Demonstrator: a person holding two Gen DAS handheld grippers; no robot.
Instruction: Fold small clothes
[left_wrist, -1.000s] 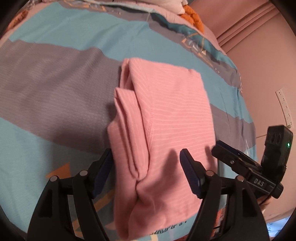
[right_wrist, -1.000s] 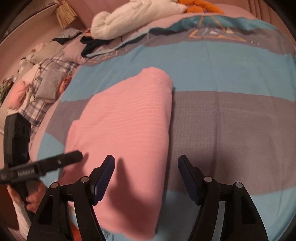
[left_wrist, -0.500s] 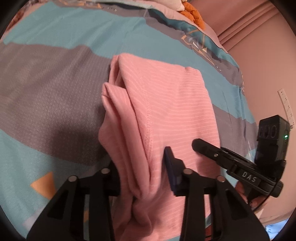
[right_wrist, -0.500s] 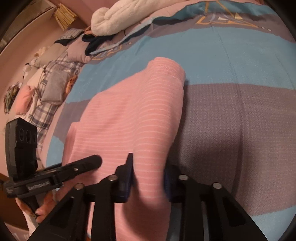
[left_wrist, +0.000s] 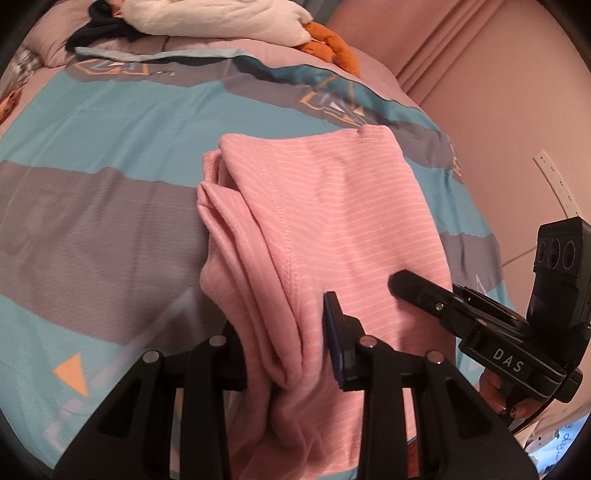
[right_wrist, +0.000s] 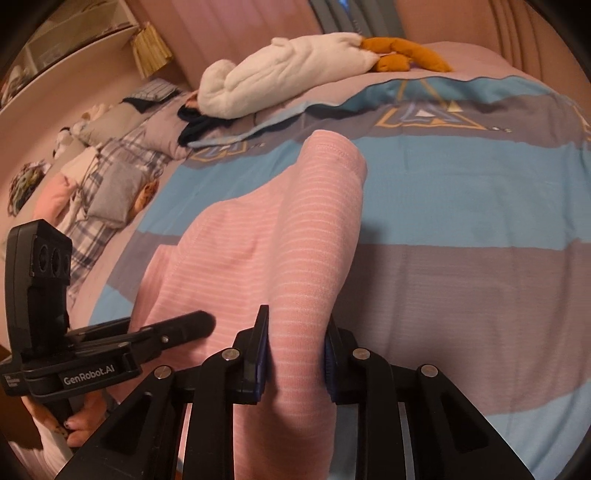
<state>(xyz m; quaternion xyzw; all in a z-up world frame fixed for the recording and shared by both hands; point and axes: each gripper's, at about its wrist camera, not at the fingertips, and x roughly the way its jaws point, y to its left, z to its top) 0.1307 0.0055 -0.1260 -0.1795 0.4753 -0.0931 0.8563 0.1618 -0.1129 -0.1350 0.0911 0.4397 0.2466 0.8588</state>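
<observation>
Pink white-striped garment (left_wrist: 332, 229), folded in layers, is lying mid-frame on the striped bed (left_wrist: 92, 155). Left tool (left_wrist: 284, 350) is pinching its bunched near edge; right tool (right_wrist: 295, 354) is clamping the other edge.

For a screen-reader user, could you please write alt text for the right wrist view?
The right gripper has its jaws shut on a fold of a pink garment lying on a striped bedspread. The left gripper reaches in beside it.
</observation>
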